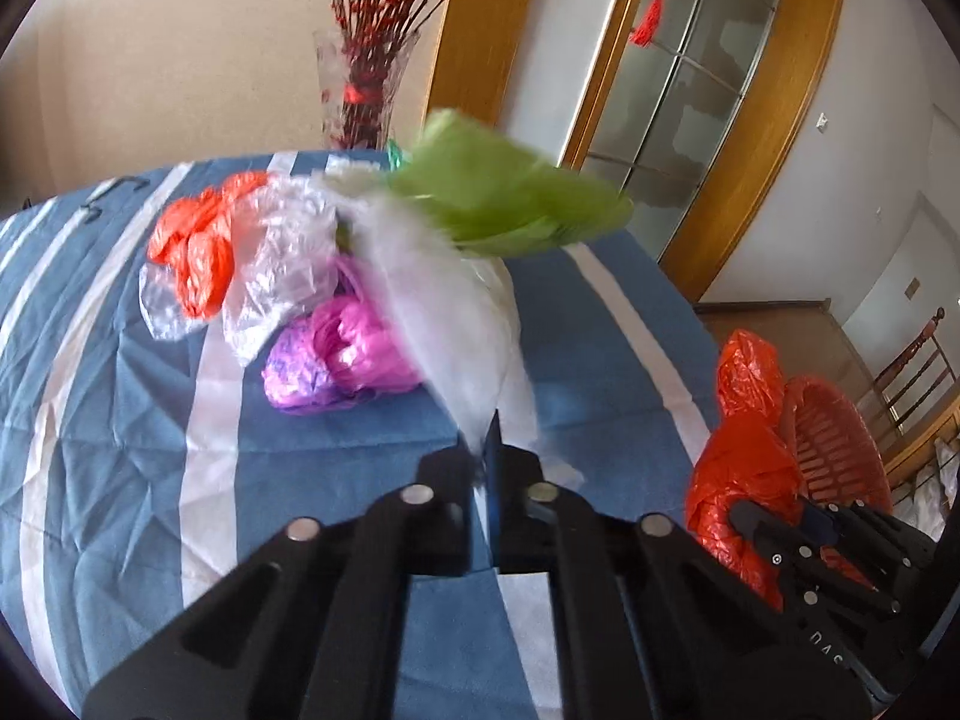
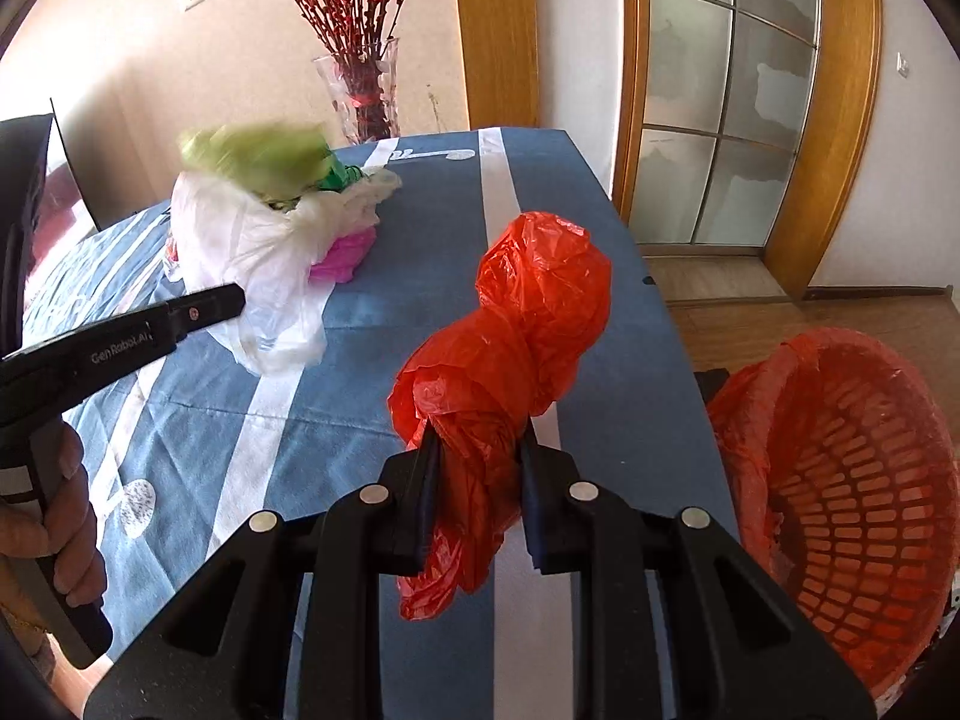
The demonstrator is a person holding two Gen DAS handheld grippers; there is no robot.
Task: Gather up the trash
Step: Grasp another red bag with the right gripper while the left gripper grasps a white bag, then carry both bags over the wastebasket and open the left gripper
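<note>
Between right tool [image 2: 477, 438] pads, red bag [image 2: 510, 324]

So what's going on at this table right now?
A person is clearing plastic bags off a blue striped table with two handheld grippers. The right gripper is shut on a red bag, beside the red basket. The left gripper is shut on a white bag with a green bag blurred above it. Orange, clear and pink bags remain.

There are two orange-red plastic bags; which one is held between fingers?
The orange-red bag beside the basket, clamped in the right gripper. The other orange-red bag lies in the pile.
</note>
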